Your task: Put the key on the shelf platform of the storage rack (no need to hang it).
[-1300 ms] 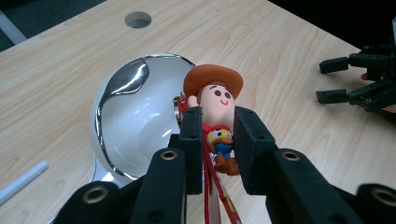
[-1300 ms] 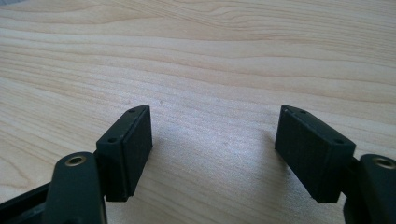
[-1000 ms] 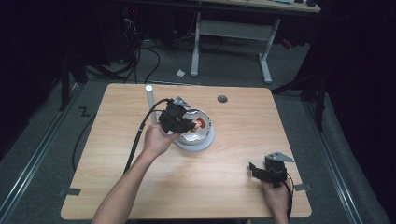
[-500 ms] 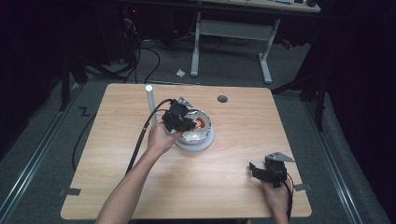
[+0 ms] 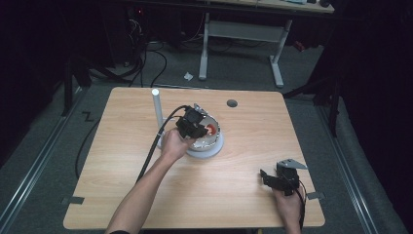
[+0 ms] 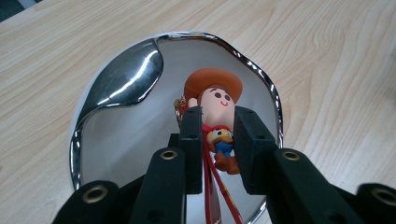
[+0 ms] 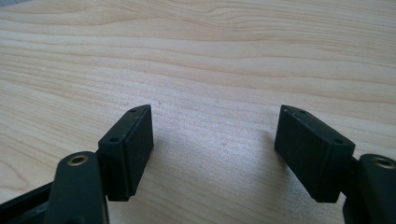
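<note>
The left claw (image 6: 212,142) is clenched on a cowboy figurine (image 6: 215,116), held inside the shiny metal bowl (image 6: 116,88) at frame centre. This looks like placing; next, release it. The right claw (image 7: 212,149) rests released on the worktop (image 7: 210,56).

No text, label, brand, number or sign can be read anywhere in these pictures.
</note>
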A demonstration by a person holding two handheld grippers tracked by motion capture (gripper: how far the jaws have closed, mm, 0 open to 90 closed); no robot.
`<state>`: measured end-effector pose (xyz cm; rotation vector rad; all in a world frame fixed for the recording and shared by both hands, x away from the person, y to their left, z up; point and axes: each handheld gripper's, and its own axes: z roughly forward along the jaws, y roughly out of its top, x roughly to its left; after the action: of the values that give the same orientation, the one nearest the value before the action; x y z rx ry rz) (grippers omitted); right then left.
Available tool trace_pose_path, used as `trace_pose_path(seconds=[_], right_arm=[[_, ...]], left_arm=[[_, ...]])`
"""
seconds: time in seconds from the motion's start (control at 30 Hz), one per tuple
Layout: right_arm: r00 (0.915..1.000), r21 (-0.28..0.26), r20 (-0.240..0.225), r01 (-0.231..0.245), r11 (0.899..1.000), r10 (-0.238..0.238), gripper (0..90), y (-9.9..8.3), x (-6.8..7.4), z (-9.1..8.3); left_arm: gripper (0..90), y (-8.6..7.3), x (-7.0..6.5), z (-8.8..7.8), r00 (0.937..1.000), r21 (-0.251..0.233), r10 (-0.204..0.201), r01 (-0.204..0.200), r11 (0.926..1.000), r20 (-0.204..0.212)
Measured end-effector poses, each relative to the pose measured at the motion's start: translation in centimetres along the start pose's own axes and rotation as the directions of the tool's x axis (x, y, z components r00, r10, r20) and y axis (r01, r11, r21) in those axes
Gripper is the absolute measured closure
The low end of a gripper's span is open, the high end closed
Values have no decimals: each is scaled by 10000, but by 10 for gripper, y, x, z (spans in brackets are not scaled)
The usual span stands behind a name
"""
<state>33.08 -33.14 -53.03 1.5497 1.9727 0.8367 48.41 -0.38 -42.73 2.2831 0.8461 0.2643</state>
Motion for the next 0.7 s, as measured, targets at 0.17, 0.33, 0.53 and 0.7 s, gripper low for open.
trace_pose_path(seconds=[0.17, 0.33, 0.53, 0.7], right_arm=[[10000, 0, 4, -11, 10000, 11, 282, 0, 0, 0], [10000, -2, 1, -10, 10000, 10, 282, 0, 0, 0], [10000, 6, 10, -15, 10000, 15, 282, 0, 0, 0], [10000, 4, 5, -21, 10000, 21, 282, 0, 0, 0]], left_arm=[[739, 0, 1, 5, 9999, 67, -43, 43, 10000, -95], [736, 0, 0, 12, 9998, 267, 19, -14, 9996, -191], [714, -1, -1, 15, 9998, 381, -28, 36, 9993, -207], [587, -2, 1, 8, 9998, 188, -158, 160, 9997, -98]])
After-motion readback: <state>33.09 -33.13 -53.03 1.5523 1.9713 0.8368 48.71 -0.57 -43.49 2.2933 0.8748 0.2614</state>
